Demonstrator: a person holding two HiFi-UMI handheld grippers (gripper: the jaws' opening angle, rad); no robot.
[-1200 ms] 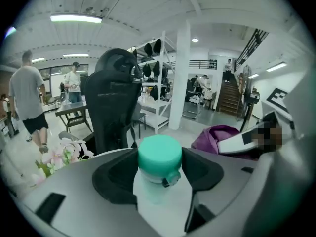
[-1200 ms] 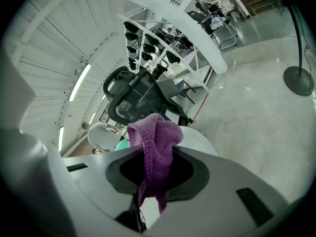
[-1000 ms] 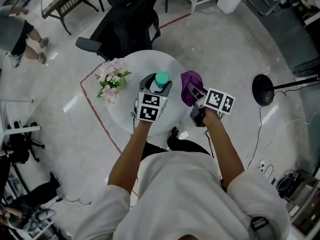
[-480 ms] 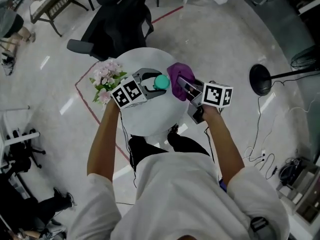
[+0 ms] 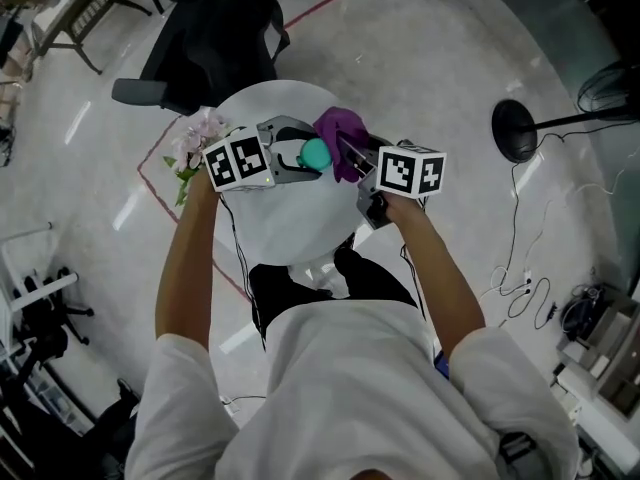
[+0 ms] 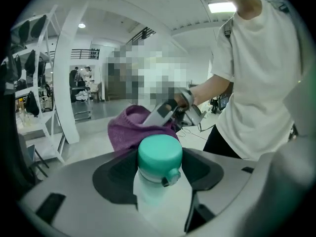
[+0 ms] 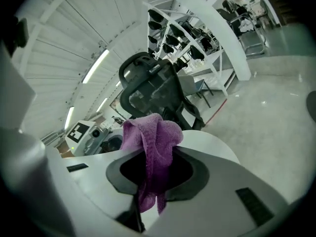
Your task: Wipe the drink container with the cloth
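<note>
White bottle (image 6: 159, 201), teal cap (image 6: 159, 152) — purple cloth (image 7: 150, 147) bunched.

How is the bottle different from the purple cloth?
The bottle is pale with a teal cap; the cloth is purple all over. The bottle keeps a smooth, round shape, while the cloth is bunched up and droops. The bottle sits in the jaws of the left gripper, the cloth in those of the right gripper. Both are gripped and close together over the round white table.
</note>
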